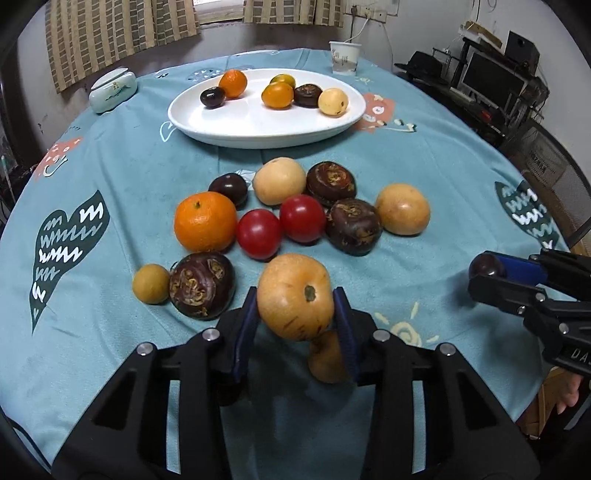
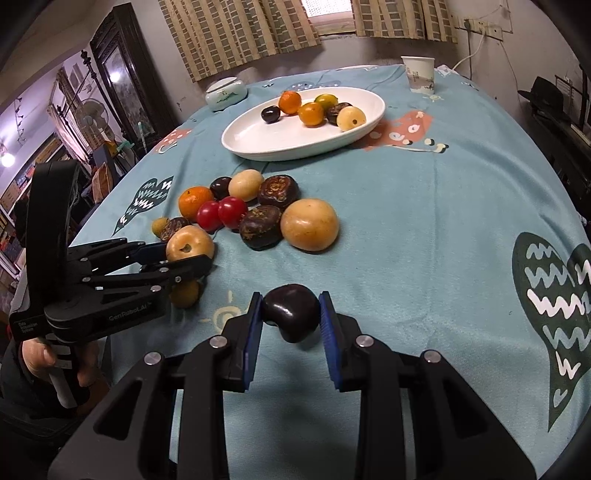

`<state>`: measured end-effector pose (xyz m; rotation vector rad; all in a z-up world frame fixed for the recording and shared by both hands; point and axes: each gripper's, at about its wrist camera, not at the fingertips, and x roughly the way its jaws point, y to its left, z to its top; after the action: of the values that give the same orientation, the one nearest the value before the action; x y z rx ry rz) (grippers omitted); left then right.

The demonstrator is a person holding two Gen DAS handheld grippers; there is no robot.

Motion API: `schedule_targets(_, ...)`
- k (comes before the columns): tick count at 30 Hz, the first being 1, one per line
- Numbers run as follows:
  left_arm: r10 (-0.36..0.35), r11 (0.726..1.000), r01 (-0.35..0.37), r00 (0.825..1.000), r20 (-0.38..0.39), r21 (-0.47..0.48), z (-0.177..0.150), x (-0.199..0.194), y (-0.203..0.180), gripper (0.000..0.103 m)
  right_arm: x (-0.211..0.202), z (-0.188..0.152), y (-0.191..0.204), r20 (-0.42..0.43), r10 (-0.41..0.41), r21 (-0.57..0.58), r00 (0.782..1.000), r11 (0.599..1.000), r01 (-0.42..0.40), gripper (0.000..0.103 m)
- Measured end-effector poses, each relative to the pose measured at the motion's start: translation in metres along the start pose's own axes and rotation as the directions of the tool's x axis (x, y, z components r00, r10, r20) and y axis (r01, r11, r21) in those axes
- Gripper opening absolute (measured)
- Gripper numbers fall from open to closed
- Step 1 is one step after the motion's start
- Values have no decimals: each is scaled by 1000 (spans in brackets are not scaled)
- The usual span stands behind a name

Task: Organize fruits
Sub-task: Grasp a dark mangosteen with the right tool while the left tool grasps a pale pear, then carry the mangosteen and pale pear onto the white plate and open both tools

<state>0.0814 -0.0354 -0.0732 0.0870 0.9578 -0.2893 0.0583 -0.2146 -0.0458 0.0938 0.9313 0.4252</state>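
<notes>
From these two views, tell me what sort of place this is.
Probably a lived-in home room: a round table under a teal patterned cloth, striped window curtains, and a standing fan beside cluttered shelves.

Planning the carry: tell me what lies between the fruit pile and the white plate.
Only bare teal tablecloth separates the pile's round tan fruit from the white oval plate, in both wrist views.

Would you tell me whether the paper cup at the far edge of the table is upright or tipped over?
Upright: the paper cup stands on its base on the table, rim facing up. What it contains cannot be told.
</notes>
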Motion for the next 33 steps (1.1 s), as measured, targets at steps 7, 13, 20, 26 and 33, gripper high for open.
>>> schedule_targets(7,-19,1000,19,998,57,-1,-1,-23,2,40,-9,8,12,29,-10,-16,1000,1000,10,31)
schedule_targets(13,-35,999,36,995,88,-14,-1,-38,10,40,-9,14,23,29,-17,-34,999,999,18,31)
schedule_targets(20,-43,999,45,994,96,-16,13,-43,21,40,-2,26,30,15,-16,-60,1000,998,17,31)
schedule_targets(26,-6,1000,7,997,82,-11,79,-28,45,40,15,84,28,14,-18,-101,1000,995,20,31)
schedule_targets(33,65,997,-63,997,44,-51,182,32,72,41,78,179,26,39,-15,-180,999,983,22,31)
